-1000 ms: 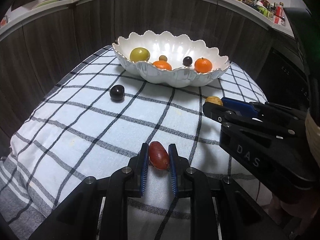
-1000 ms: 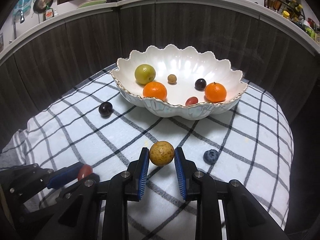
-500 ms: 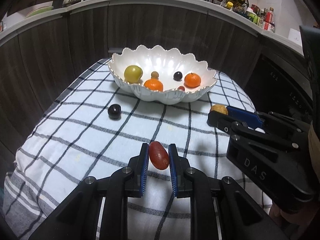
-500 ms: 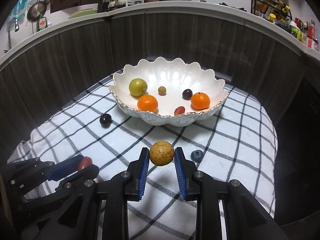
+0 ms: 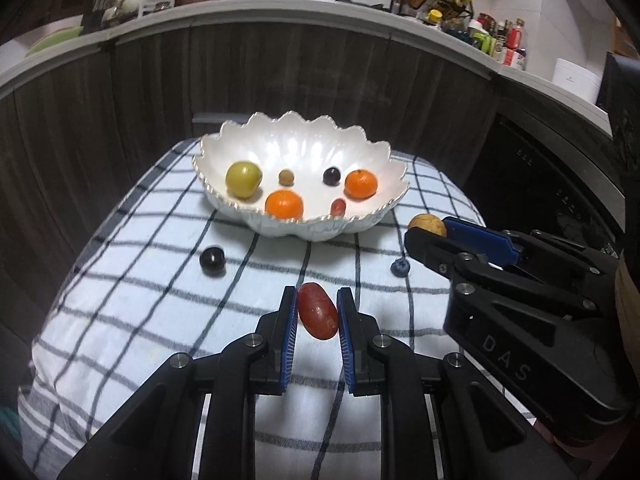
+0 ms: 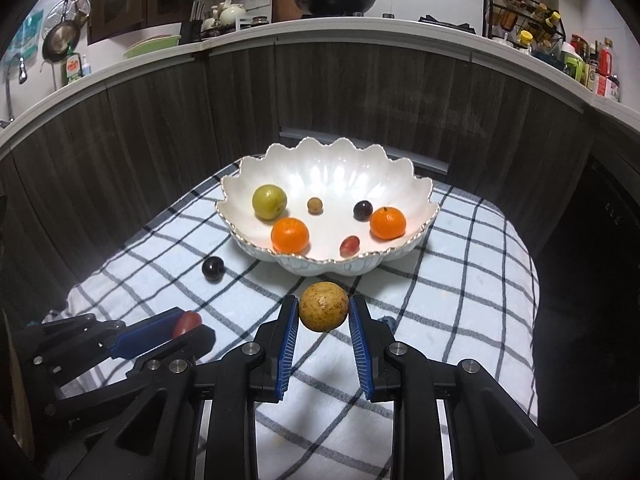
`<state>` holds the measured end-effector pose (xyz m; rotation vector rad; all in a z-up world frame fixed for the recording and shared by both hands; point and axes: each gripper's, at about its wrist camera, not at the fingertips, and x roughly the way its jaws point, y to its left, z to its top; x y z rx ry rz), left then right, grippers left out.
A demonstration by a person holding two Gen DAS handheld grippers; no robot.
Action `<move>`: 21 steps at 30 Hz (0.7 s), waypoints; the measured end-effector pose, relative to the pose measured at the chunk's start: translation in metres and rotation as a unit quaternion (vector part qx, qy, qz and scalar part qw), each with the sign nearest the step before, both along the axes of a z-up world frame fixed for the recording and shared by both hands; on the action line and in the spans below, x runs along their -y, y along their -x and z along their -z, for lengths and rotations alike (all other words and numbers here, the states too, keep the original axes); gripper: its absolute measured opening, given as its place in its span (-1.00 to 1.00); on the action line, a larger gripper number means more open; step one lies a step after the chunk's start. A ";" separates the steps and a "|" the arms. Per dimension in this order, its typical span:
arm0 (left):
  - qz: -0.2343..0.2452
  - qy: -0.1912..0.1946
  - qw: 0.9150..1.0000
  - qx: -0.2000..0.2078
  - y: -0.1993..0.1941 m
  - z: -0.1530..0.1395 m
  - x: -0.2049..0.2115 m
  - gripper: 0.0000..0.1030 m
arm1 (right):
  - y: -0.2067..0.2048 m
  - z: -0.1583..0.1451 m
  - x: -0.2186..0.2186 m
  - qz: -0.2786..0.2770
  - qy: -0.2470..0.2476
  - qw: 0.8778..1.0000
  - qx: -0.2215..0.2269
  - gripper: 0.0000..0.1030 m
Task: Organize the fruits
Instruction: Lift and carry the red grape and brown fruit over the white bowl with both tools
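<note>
1. Lettering first: the only writing I can read is "DAS", moulded in pale letters on the black body of my right gripper [image 5: 434, 229], seen from the left wrist camera. Labels on the bottles [image 6: 591, 65] along the counter are too small to make out.
2. My left gripper [image 5: 317, 312] is clamped narrow on a red oblong grape [image 5: 317, 316]; both blue pads press its sides, and it hangs clear above the checked cloth [image 5: 132, 312].
3. My right gripper [image 6: 323, 309] is pinched on a round yellow-brown fruit [image 6: 323, 306], speckled, held between the blue pads above the cloth, just in front of the bowl's near rim.
4. From the right wrist camera I see the left gripper [image 6: 188, 326] low on the left, the red grape [image 6: 186, 322] peeking out between its tips.
5. White scalloped bowl [image 6: 404, 184] sits at the far end of the cloth, against the dark wood-grain panel [image 6: 160, 128]. Inside: a green-yellow fruit [image 6: 269, 201], two mandarins [image 6: 290, 235] [image 6: 387, 222], a small tan fruit [image 6: 315, 205], a dark grape [image 6: 363, 210] and a red grape [image 6: 349, 246] near the front rim.
6. On the cloth, outside the bowl: a dark grape [image 5: 212, 259] to the left, and a blueberry [image 5: 400, 267] to the right, just under the right gripper's tips in the left view.
7. Behind the counter edge I see a black wok [image 6: 334, 2] and a wire spice rack [image 6: 520, 12].
</note>
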<state>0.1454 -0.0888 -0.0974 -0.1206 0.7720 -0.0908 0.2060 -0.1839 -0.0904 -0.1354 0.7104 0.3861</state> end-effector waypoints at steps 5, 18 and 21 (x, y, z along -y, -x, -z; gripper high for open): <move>0.012 -0.005 1.000 0.011 -0.005 -0.010 -0.004 -0.60 | -0.004 -0.009 -0.003 0.002 -0.004 1.000 0.009 -0.47; 0.029 -0.016 0.999 0.038 -0.032 -0.035 -0.023 -0.60 | -0.019 -0.026 -0.015 0.026 -0.008 0.999 0.020 -0.47; 0.034 -0.019 0.999 0.037 -0.040 -0.037 -0.025 -0.60 | -0.025 -0.028 -0.016 0.037 -0.012 0.999 0.018 -0.47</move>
